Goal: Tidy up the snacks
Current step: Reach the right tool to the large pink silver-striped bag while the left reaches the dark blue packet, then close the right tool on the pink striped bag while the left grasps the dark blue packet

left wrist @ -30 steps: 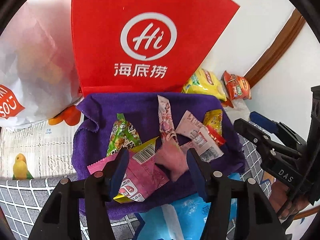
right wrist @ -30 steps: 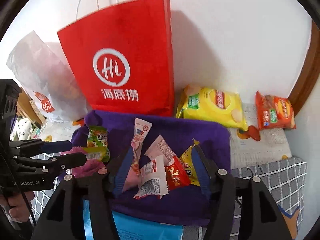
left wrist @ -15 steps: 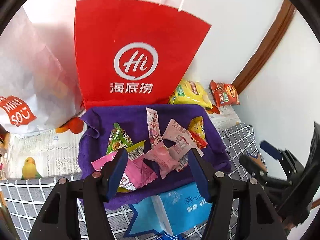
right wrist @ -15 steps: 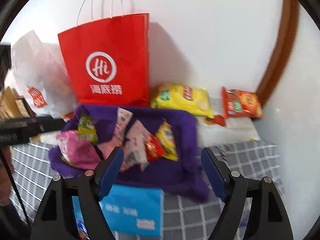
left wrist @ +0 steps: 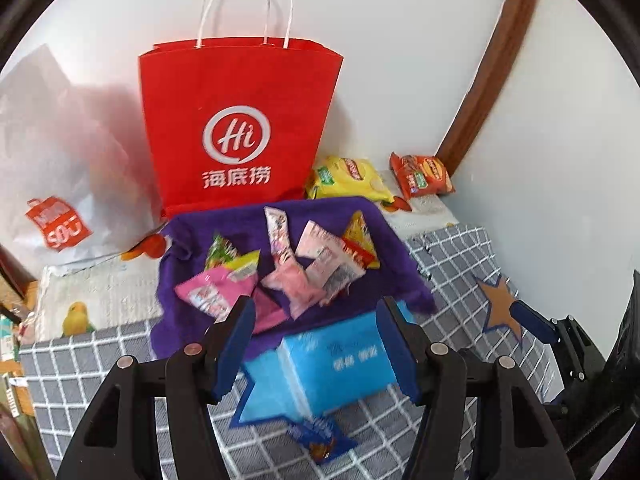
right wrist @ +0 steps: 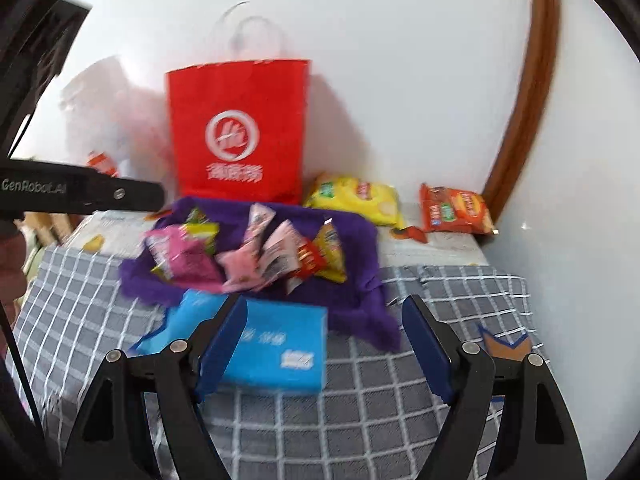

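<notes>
Snacks (left wrist: pixel 288 268) before "Hi" bag (left wrist: pixel 240 128)

We see small snack packets (left wrist: pixel 288 268), pink, green, yellow and red, heaped loosely on a rumpled purple cloth (left wrist: pixel 400 248). Behind it, a yellow chip bag (left wrist: pixel 346 178) and an orange one (left wrist: pixel 422 176) lie flat by the wall.

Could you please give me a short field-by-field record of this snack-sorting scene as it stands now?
surface: grey checked cloth
small snack packets: piled on purple towel
red paper bag: upright behind the towel
yellow chip bag: right of the red bag, by the wall
orange chip bag: right of the yellow one
blue tissue pack: in front of the towel
left gripper: open, empty
right gripper: open, empty
</notes>
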`<state>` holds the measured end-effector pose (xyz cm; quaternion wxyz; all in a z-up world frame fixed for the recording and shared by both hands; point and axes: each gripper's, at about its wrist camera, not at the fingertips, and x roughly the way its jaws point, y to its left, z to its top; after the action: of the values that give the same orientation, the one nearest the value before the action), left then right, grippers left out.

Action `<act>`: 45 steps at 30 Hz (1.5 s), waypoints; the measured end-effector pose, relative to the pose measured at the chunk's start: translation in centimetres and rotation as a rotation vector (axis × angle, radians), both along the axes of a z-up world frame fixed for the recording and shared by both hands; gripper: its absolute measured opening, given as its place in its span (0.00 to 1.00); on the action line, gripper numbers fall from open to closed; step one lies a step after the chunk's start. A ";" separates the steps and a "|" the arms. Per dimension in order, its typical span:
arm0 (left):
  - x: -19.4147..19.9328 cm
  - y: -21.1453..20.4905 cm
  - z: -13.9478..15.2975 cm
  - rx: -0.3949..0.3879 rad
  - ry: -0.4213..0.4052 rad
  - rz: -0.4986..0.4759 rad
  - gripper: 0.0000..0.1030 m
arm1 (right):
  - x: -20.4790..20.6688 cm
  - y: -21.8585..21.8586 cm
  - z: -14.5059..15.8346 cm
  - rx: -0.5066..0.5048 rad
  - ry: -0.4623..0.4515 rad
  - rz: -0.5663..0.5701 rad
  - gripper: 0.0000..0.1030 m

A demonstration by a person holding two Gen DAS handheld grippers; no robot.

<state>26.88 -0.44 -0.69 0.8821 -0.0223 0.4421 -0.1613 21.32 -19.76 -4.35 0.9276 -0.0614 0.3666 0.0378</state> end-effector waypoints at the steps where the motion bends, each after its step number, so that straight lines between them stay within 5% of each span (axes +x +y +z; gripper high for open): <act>1: -0.7 0.4 -0.1 0.003 0.001 0.003 0.59 | -0.4 0.3 -0.2 0.001 0.006 0.008 0.77; 10: -5.1 5.7 -1.7 0.005 0.035 0.130 0.59 | -4.1 1.0 -2.4 0.141 0.128 0.050 0.78; 23: -9.8 9.9 -4.7 -0.013 0.090 0.231 0.59 | -8.7 4.8 -5.8 0.215 0.227 0.187 0.66; 45: -13.1 11.2 -7.3 -0.009 0.135 0.266 0.59 | -12.9 12.7 -11.7 0.125 0.345 0.336 0.64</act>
<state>13.77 10.77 -7.99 0.8639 -0.0955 0.4927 -0.0432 8.39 -7.06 -16.09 0.8340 -0.0565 0.5010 0.2242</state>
